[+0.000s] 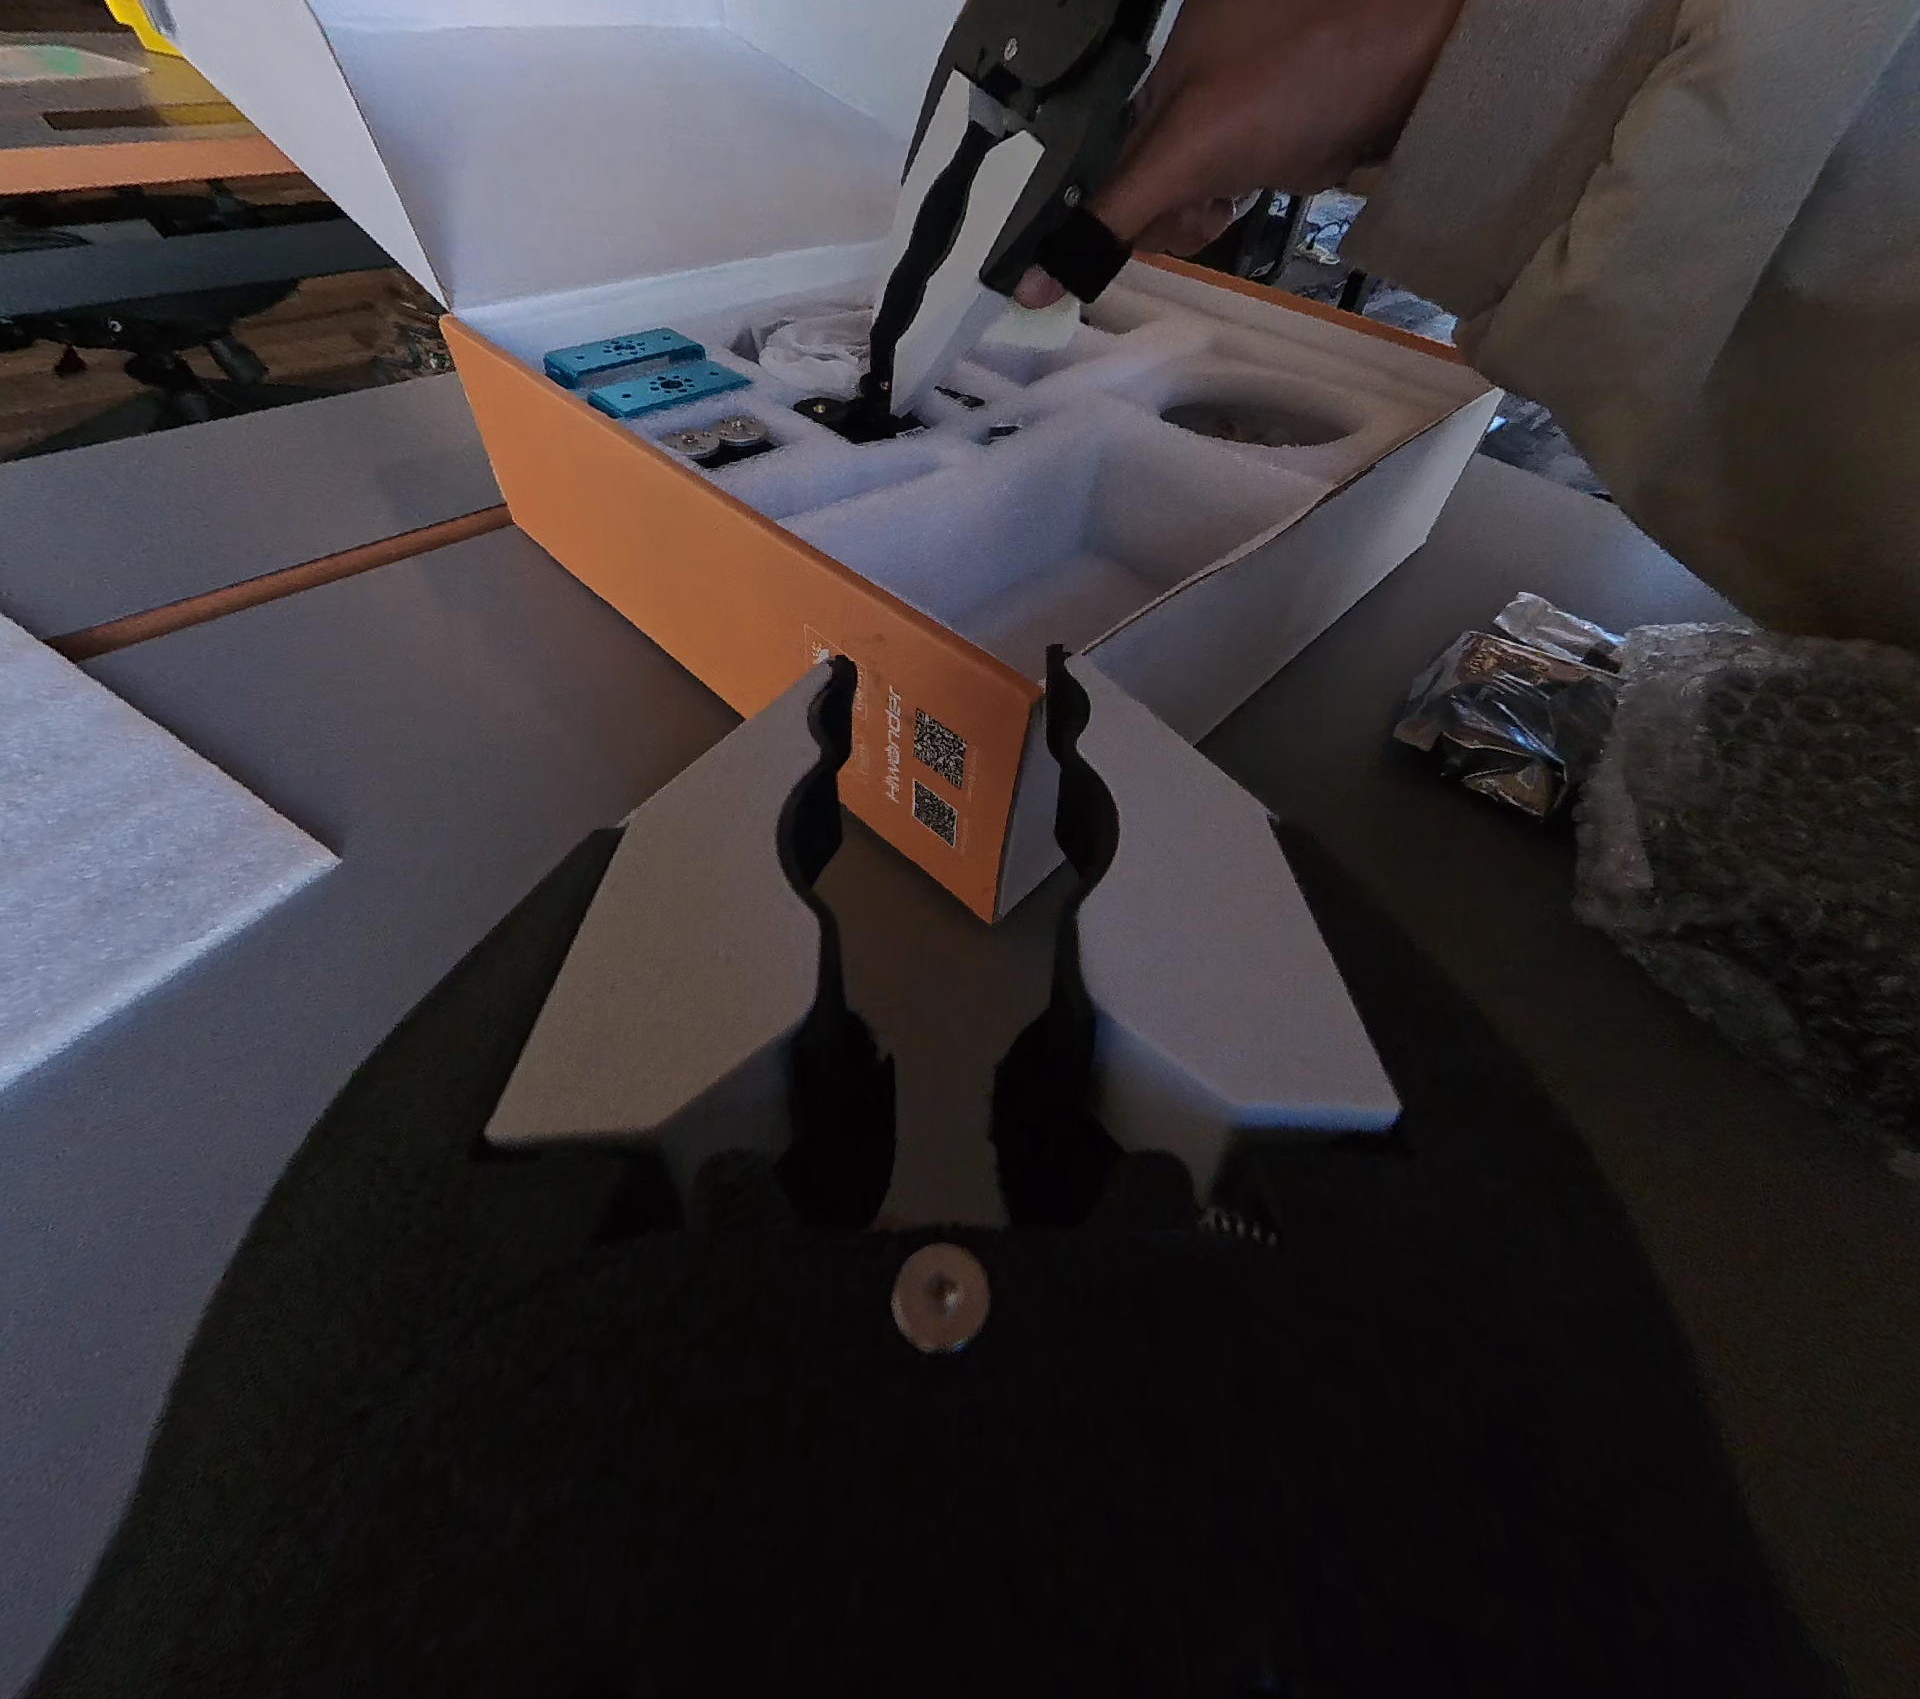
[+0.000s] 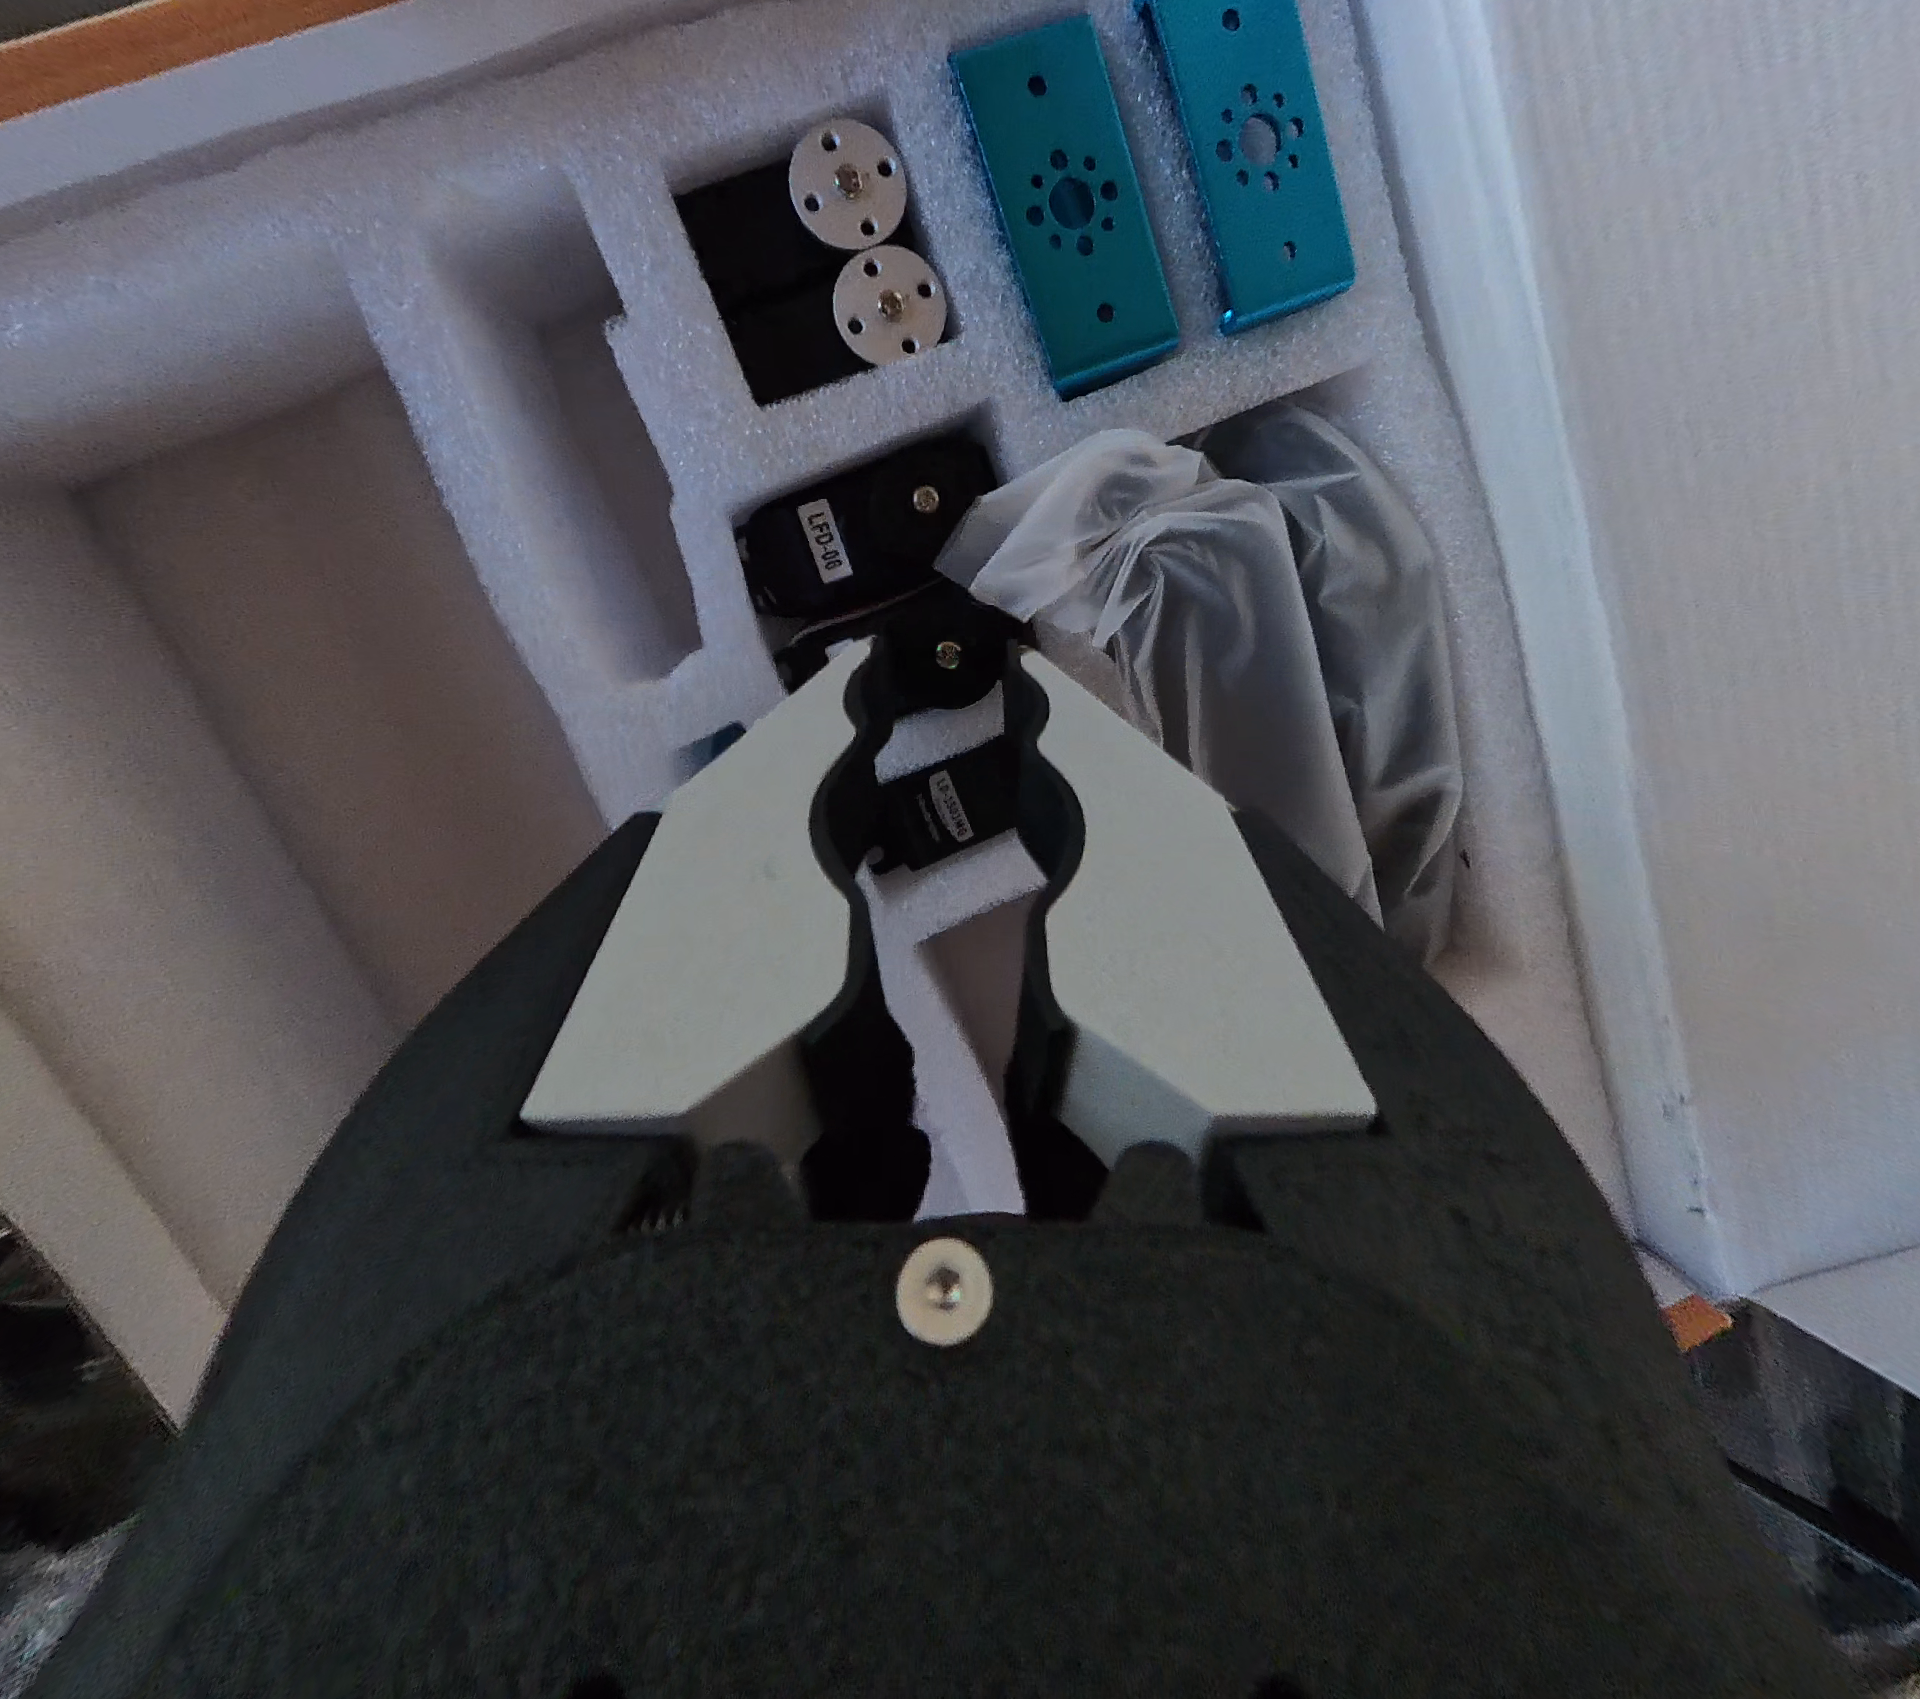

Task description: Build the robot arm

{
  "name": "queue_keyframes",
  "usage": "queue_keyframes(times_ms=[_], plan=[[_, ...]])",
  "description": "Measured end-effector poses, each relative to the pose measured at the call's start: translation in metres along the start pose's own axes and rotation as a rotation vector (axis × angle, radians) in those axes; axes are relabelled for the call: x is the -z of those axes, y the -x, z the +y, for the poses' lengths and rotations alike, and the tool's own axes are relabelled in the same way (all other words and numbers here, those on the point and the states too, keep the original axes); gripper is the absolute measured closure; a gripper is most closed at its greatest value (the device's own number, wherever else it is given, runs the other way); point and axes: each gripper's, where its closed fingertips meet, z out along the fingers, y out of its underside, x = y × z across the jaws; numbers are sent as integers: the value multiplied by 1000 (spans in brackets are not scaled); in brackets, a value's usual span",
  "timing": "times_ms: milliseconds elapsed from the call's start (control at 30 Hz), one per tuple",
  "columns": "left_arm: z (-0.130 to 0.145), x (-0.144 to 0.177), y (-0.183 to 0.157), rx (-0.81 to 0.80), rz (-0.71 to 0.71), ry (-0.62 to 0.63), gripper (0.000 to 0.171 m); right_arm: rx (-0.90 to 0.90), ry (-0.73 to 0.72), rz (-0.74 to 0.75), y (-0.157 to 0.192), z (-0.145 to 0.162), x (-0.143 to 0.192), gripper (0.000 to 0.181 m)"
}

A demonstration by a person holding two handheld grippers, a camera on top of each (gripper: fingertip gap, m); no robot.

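Note:
An open orange box (image 1: 727, 600) holds a white foam insert (image 1: 935, 527) with parts in its slots. My right gripper (image 2: 943, 675) reaches down into the box and is shut on a small black servo (image 2: 948, 650) in its foam slot; it also shows in the left wrist view (image 1: 891, 394). A second black servo (image 2: 873, 522) lies just beyond it. Two servos with silver discs (image 2: 847, 179) and two blue metal brackets (image 2: 1060, 205) lie farther along. My left gripper (image 1: 948, 683) is open and empty, close to the box's near corner.
The white box lid (image 1: 520, 91) stands open behind. A crumpled plastic bag (image 2: 1247, 610) fills a slot to the right of the servos. Bubble wrap (image 1: 1745, 818) and a dark foil bag (image 1: 1496, 714) lie at the right, a white foam block (image 1: 104, 870) at the left.

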Motion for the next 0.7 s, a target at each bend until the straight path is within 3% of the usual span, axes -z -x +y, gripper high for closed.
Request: queue_keyframes(times_ms=[167,433,567,700], plan=[[-2,2,2,7,-3,-6,135,-17,-67,2,1,-1,1,162],[16,-7,0,8,12,70,135,-124,-101,-73,-7,-10,-1,162],[15,-7,-1,5,14,70,135,-55,-75,-29,1,-5,7,163],[14,-7,-6,14,40,70,133,-136,-110,-134,1,-5,6,163]])
